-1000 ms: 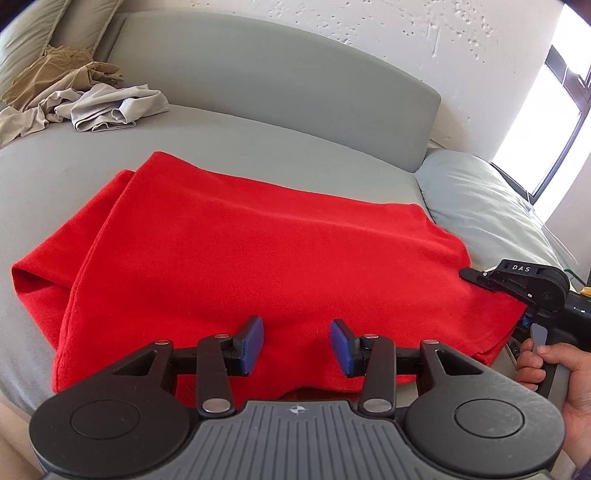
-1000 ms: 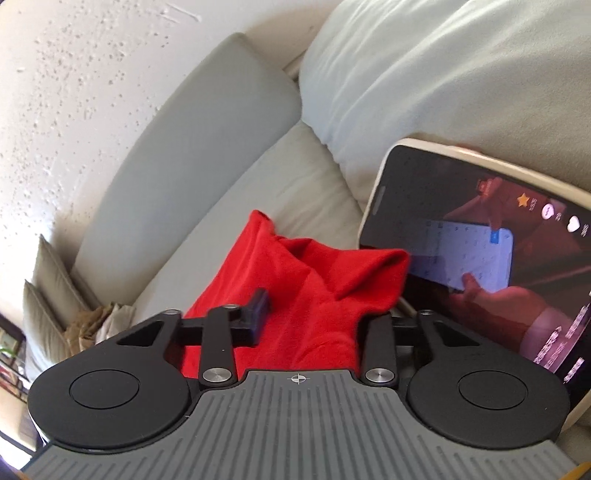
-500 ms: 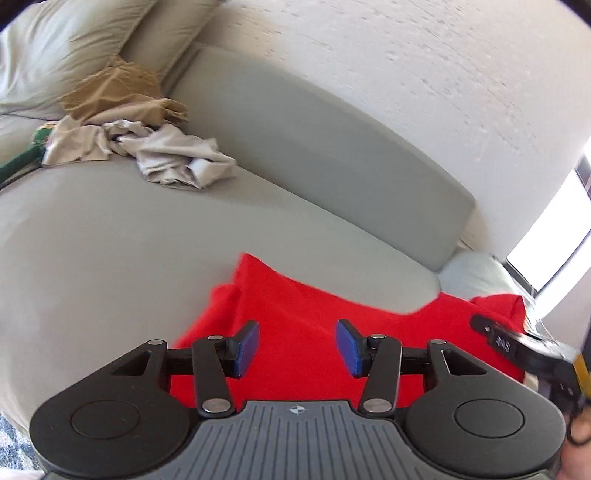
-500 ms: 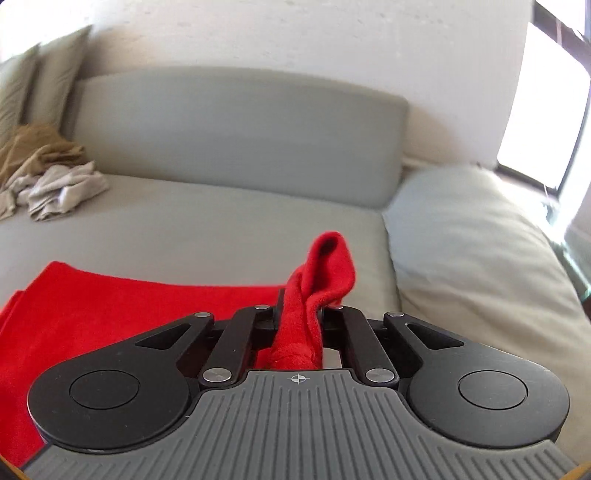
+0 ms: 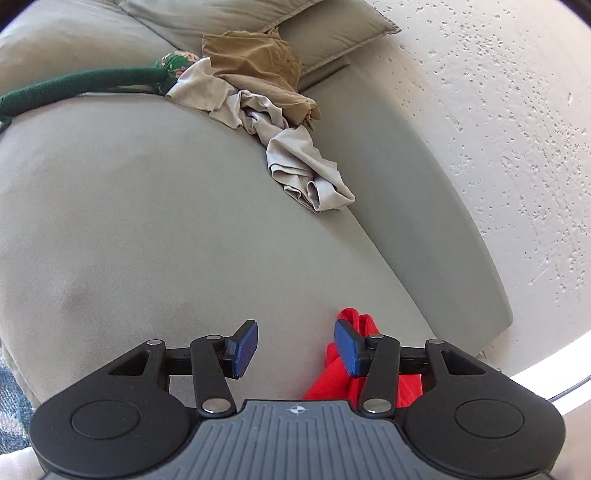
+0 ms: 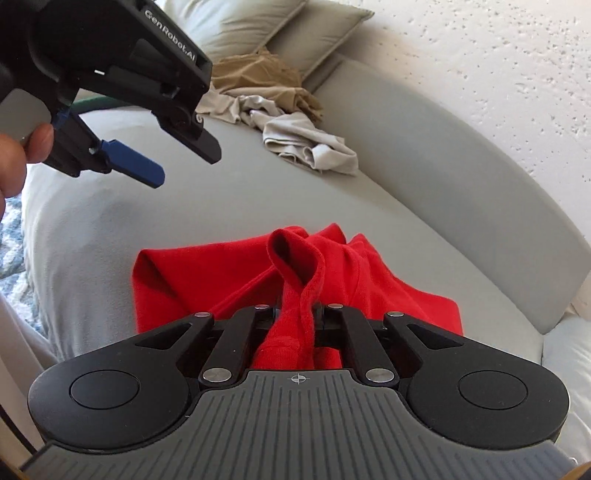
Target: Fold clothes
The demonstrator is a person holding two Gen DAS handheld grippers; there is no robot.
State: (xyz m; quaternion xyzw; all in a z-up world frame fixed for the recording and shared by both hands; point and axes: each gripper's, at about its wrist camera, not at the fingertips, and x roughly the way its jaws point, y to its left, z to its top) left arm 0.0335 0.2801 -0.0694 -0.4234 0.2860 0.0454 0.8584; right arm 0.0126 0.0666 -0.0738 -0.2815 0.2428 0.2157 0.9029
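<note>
The right gripper (image 6: 298, 314) is clamped on a bunched fold of the red cloth (image 6: 229, 273), which loops up in a narrow ridge from between its closed jaws; the rest of the cloth spreads over the grey sofa seat (image 6: 221, 192) just beyond the gripper, from about ten o'clock round to two o'clock. The left gripper (image 5: 295, 349) stands partly open with nothing between its blue pads (image 5: 243, 349); a strip of the red cloth lies behind its right finger, at about four o'clock in that view, and whether the two touch cannot be told. In the right wrist view the left gripper hangs above the seat at ten o'clock, clear of the cloth, with a person's hand (image 6: 16, 162) on its grip at the left edge. A crumpled heap of beige and tan clothes (image 5: 295, 155) lies well apart at the back of the seat, around twelve o'clock, beside a cushion (image 5: 258, 26) and a dark green knitted piece (image 5: 74, 86).
</note>
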